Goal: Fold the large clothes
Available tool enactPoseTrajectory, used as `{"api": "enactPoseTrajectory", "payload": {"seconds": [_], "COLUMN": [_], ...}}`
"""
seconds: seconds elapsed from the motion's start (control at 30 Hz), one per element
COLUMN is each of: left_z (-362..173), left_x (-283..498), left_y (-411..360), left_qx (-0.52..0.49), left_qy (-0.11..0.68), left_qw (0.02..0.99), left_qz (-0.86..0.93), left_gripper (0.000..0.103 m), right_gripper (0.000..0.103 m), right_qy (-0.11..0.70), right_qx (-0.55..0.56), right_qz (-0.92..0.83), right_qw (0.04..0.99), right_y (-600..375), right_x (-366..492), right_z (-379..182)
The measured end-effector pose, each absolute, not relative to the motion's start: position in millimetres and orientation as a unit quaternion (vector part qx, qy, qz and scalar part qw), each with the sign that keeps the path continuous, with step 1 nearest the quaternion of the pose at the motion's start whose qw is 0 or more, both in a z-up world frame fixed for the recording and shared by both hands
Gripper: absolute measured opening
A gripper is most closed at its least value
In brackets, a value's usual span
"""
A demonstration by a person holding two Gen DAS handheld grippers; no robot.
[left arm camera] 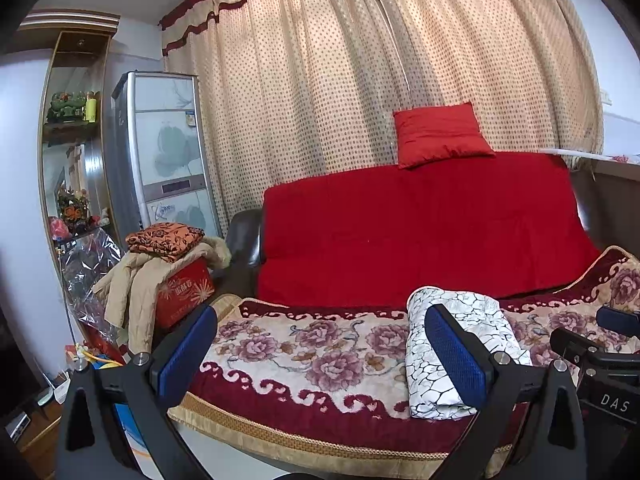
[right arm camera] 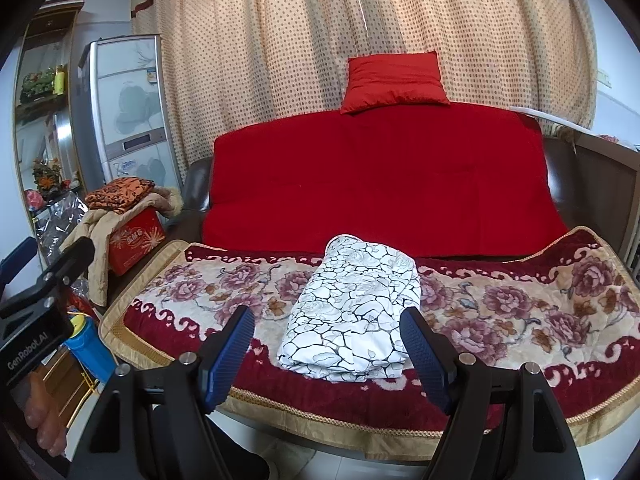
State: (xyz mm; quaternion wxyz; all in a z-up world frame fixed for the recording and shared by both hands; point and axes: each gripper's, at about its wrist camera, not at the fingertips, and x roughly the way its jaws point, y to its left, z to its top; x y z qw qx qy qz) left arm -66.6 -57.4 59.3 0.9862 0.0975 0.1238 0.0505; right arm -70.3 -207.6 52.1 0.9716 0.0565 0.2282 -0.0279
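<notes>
A white garment with a black crackle pattern (right arm camera: pixel 352 312) lies folded into a compact bundle on the floral sofa seat cover (right arm camera: pixel 520 312). It also shows in the left wrist view (left arm camera: pixel 460 356), right of centre. My right gripper (right arm camera: pixel 328 356) is open and empty, held in front of the sofa with the bundle's near edge between its blue pads. My left gripper (left arm camera: pixel 320 356) is open and empty, left of the bundle, its right finger (left arm camera: pixel 456 356) in front of it. Neither touches the cloth.
A red blanket (right arm camera: pixel 380 180) covers the sofa back, with a red cushion (right arm camera: pixel 396 80) on top. Left of the sofa a red box (right arm camera: pixel 136 240) carries a beige coat and orange folded cloth (right arm camera: pixel 120 194). A blue bottle (right arm camera: pixel 90 344) and a tall cabinet (right arm camera: pixel 128 112) stand left.
</notes>
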Motion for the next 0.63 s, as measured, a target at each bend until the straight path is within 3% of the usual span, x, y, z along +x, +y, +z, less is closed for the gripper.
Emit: {"api": "enactPoseTrajectory", "payload": {"seconds": [0.63], "left_z": [36], "left_x": [33], "left_y": [-79], "left_qx": [0.087], "left_qy": [0.175], "left_qw": [0.981], "left_qz": [0.001], "left_gripper": [0.103], "right_gripper": [0.078], "right_qy": [0.256], "right_qx": [0.081], "right_qz": [-0.031], "right_qw": [0.963], "right_y": [-255], "right_x": [24], "right_z": [26]}}
